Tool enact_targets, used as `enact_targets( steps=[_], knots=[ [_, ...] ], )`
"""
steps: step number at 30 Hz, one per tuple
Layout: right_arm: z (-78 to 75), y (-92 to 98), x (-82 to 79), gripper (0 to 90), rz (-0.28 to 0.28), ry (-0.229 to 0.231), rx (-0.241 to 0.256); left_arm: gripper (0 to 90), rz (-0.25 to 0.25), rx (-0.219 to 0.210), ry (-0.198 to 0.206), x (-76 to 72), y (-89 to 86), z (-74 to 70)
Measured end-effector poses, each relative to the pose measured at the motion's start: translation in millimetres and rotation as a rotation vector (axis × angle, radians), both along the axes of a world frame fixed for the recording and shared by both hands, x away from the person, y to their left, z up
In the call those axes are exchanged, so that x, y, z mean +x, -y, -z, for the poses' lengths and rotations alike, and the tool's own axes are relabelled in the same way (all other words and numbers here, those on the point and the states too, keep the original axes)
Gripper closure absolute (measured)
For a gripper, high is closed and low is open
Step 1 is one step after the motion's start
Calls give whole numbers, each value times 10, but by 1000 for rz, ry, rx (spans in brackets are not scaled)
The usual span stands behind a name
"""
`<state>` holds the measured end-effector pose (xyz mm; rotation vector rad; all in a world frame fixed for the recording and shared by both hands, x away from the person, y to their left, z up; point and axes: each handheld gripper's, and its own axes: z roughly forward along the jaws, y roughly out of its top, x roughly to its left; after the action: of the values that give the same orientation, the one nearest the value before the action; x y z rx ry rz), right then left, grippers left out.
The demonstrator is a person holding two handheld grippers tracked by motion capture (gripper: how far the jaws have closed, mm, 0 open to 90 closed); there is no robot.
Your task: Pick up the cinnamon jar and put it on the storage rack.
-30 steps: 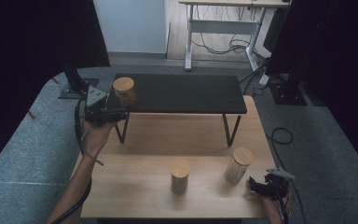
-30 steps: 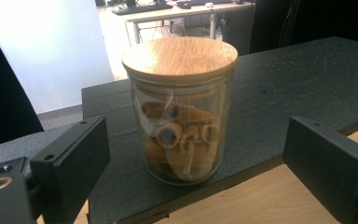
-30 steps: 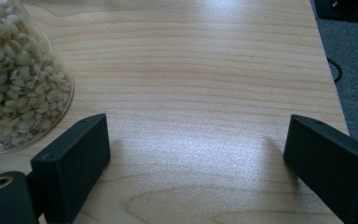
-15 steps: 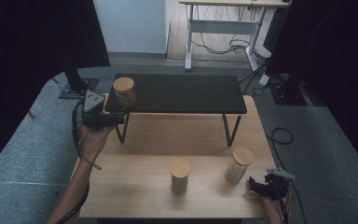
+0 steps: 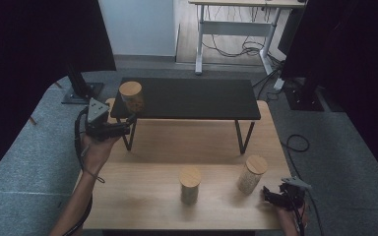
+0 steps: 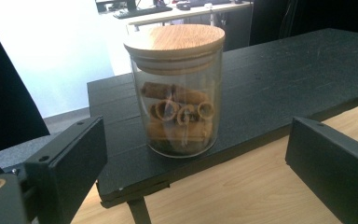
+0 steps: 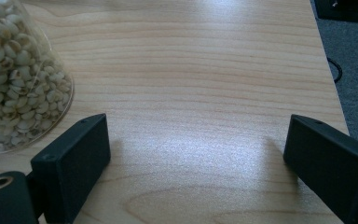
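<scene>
Your wooden worktop [image 5: 147, 201] runs across the lower half of the high view, and a low black shelf [image 5: 197, 98] on thin legs stands along its far side, toward 12 o'clock. At the shelf's 9 o'clock end stands the jar of rolled brown sticks [image 5: 132, 97], upright, wooden lid on, close to the shelf's near edge. In your left gripper view the same jar [image 6: 179, 93] sits straight ahead and just beyond the jaws, which stand spread wide to either side of it, touching nothing.

Your left gripper [image 5: 123, 129] hovers just off the shelf's corner, at about 7 o'clock from the jar, released and empty, pointing toward the jar.

On the near part of the worktop, a second lidded jar [image 5: 190, 184] stands at about the middle. Its contents are hard to make out from above. At 3 o'clock from it stands the jar of pale beans [image 5: 251, 173], which looks slightly tilted in the high view.

Your right gripper [image 5: 270, 196] rests low at the worktop's 5 o'clock corner, just beside the bean jar. In the right gripper view its jaws are wide apart over bare wood, holding nothing, with the jar of pale beans [image 7: 14, 79] at 10 o'clock, near the left jaw.
</scene>
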<state>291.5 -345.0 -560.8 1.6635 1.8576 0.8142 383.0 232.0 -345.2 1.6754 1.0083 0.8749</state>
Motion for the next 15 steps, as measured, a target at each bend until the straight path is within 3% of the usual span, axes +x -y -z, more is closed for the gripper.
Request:
enact_targets(
  steps=[15],
  knots=[
    [0, 0, 0, 66, 0, 0, 0, 45, 1, 7, 3, -69, -26, 55]
  ],
)
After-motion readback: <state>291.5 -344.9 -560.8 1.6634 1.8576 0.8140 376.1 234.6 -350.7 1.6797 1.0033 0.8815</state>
